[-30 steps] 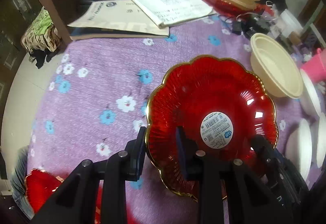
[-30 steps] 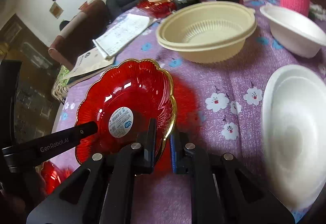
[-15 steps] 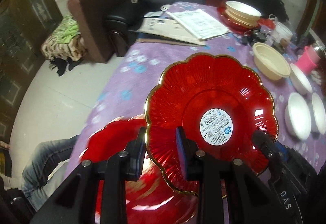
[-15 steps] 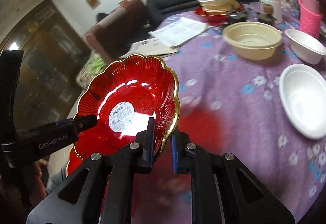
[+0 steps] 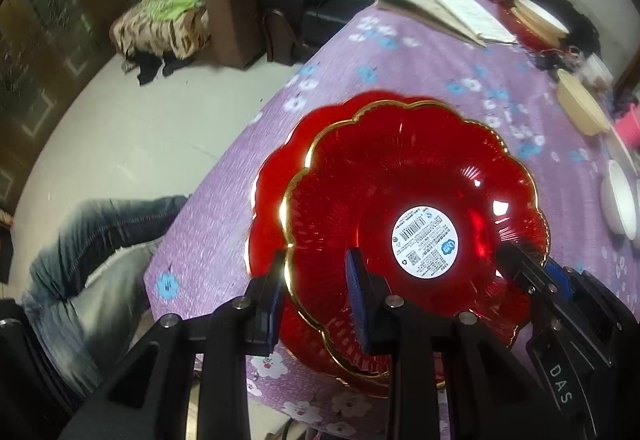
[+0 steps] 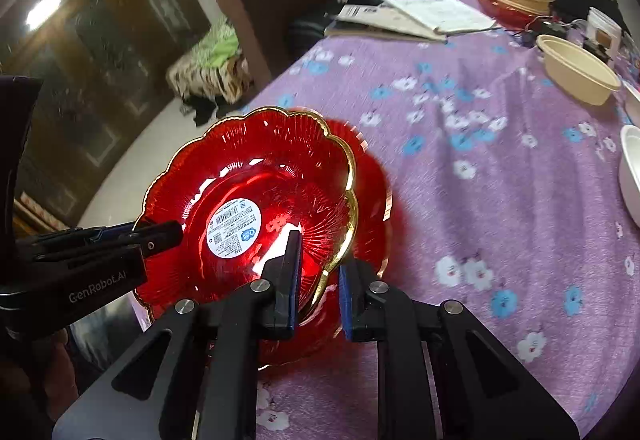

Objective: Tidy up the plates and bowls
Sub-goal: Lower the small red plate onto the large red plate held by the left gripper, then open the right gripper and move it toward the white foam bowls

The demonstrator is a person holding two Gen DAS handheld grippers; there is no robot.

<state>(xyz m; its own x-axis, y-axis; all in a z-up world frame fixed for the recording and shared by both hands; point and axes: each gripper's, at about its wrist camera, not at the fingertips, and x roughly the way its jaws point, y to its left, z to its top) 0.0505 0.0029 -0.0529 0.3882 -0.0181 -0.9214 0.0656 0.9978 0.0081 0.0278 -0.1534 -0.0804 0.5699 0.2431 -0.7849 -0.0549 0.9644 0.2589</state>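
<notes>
Moved since a second ago: both grippers have carried the scalloped red glass plate with the gold rim point(image 5: 408, 192) from mid-worktop to the near corner, above a second red scalloped plate point(image 5: 272, 176) lying there.
Plate position: lower centre of both wrist views, its white round barcode sticker point(image 5: 425, 242) facing up; the lower plate shows past its left edge in the left view and past its right edge point(image 6: 376, 192) in the right view.
Left gripper point(image 5: 316, 280): fingers clamped across the plate's near rim.
Right gripper point(image 6: 320, 272): fingers astride the opposite rim, a narrow gap beside the right pad; whether they press the rim I cannot tell.
Worktop point(image 6: 500, 176): purple cloth with blue and white flowers.
Elsewhere: cream plastic bowl point(image 6: 576, 68) at upper right, white bowl point(image 6: 632, 176) at right edge, open booklets point(image 6: 416, 16) at the far end.
</notes>
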